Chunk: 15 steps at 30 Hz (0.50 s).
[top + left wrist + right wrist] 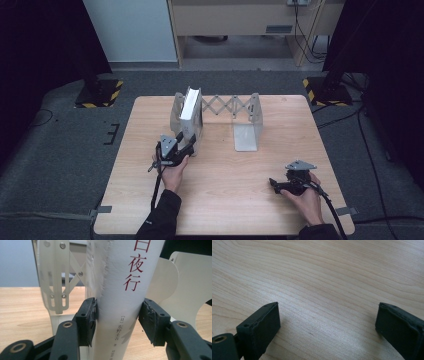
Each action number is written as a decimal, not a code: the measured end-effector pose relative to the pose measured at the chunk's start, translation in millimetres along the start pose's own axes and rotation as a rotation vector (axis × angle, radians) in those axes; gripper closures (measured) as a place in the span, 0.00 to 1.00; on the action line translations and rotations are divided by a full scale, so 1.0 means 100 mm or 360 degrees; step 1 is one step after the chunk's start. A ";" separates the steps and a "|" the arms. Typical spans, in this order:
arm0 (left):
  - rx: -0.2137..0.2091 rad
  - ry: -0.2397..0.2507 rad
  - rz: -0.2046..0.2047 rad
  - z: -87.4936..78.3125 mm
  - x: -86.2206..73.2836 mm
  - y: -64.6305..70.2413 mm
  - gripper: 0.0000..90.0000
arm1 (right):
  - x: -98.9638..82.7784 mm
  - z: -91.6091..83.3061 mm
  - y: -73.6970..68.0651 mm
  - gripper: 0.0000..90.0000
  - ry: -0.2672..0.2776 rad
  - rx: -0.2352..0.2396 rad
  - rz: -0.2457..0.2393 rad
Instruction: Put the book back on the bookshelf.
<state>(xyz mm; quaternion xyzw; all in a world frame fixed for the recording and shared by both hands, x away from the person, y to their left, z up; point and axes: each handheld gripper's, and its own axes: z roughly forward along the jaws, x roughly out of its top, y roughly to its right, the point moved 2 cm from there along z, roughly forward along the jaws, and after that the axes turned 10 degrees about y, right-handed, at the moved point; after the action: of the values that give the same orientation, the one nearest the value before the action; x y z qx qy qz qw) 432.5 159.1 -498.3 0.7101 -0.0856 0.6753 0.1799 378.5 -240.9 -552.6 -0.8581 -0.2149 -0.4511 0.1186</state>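
Right now we have a white book point(117, 290) standing upright with its spine toward us, red and grey characters printed down it. It sits in the left end of a white expanding book rack point(235, 106) at the far middle of the tabletop point(225, 200), against the rack's left end plate point(53, 277). Our left tool point(117, 322) is closed on the lower part of the spine: one pad point(87, 320) presses the cover side and the other meets the opposite side, so the book is pinched between them. The cover edge beside the left pad looks creased and a little frayed.

We judge that the step in hand is settling the book into its slot, or drawing it out. To do that well, we keep the spine vertical and move straight along the slot, so the book does not scrape the end plate or tip the light rack. A low grip lets the top lean, so we go slowly and watch it.

Our right tool point(327, 325) rests near the tabletop's right front, well apart from the rack, its jaws wide and holding nothing. It could steady the rack's free divider point(246, 131) if the frame starts to slide.
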 end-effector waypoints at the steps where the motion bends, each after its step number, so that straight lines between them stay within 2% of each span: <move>1: -0.0001 -0.0019 -0.0005 0.01 0.01 0.02 0.53 | 0.00 0.00 0.00 0.07 0.0001 0.0000 -0.0002; 4: -0.0006 -0.0065 0.0022 0.06 0.03 0.07 0.53 | 0.00 0.00 0.00 0.07 0.0000 0.0000 0.0000; 6: -0.0013 -0.0053 0.0019 0.07 0.03 0.08 0.52 | 0.00 0.00 0.00 0.07 0.0004 0.0000 -0.0006; 7: -0.0033 -0.0036 -0.0016 0.10 0.00 0.08 0.51 | 0.00 0.00 0.00 0.07 0.0003 0.0000 -0.0005; 8: -0.0033 -0.0036 -0.0016 0.10 0.00 0.08 0.50 | 0.00 0.00 0.00 0.07 0.0000 0.0001 0.0000; 9: -0.0044 -0.0017 -0.0058 0.14 -0.02 0.07 0.49 | 0.00 0.00 0.00 0.07 0.0000 0.0001 0.0000; 13: -0.0038 0.0011 -0.0071 0.20 -0.05 0.08 0.47 | 0.00 0.00 0.00 0.07 0.0002 0.0001 -0.0003; 14: -0.0032 0.0004 -0.0065 0.21 -0.04 0.08 0.47 | 0.00 0.00 0.00 0.07 0.0002 0.0001 -0.0003; 15: -0.0027 -0.0043 -0.0047 0.26 -0.01 0.09 0.47 | 0.00 0.00 0.00 0.07 0.0000 0.0001 0.0000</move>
<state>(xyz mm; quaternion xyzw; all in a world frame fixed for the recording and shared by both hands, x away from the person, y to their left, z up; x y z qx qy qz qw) 453.2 140.7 -498.5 0.7187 -0.0834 0.6622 0.1947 378.5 -240.8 -552.6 -0.8580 -0.2151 -0.4510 0.1188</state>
